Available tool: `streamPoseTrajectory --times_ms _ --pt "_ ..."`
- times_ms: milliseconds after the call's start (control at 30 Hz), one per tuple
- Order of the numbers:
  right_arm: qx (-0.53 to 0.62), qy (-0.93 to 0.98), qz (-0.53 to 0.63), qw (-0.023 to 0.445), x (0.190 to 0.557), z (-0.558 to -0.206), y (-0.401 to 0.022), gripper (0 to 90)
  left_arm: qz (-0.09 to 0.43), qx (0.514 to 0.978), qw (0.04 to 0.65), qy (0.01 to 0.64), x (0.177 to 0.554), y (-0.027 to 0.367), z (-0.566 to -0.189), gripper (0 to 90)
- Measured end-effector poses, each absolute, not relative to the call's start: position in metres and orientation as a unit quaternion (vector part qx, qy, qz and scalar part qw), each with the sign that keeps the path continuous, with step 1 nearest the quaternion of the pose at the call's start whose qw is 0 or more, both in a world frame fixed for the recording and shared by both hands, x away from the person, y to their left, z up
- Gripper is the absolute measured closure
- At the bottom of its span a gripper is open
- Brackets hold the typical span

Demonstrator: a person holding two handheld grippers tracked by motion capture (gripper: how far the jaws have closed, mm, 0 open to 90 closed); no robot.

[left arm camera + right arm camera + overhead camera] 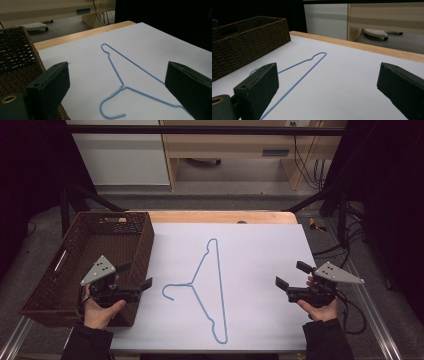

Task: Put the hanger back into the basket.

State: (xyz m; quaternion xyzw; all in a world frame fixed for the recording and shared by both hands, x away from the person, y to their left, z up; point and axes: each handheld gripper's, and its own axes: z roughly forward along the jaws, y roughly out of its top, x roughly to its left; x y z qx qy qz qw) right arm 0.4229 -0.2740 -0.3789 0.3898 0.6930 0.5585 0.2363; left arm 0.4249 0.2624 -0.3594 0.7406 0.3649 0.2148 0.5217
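Observation:
A light blue wire hanger (pixel 207 285) lies flat on the white sheet (pixel 260 250), its hook pointing left toward the basket. My left gripper (pixel 135 275) hovers at the sheet's left edge beside the basket, jaws wide apart and empty. In the left gripper view the hanger (pixel 130 82) lies ahead between the two black jaws. My right gripper (pixel 291 275) is held at the sheet's right edge, open and empty, pointing left. In the right gripper view the hanger (pixel 304 67) stretches away on the left.
A dark brown wicker basket (pixel 80 265) stands at the table's left side, seemingly empty. The wooden table edge (pixel 225 216) runs along the back. Dark frame posts stand at both sides. Cabinets stand on the floor beyond.

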Motion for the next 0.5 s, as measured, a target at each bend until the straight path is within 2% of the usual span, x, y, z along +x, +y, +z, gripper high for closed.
streamPoseTrajectory --times_ms 500 --pt "0.393 0.703 0.546 0.231 0.425 -0.380 -0.253 6.2 0.206 0.749 0.520 0.355 0.424 0.246 -0.364 5.9"
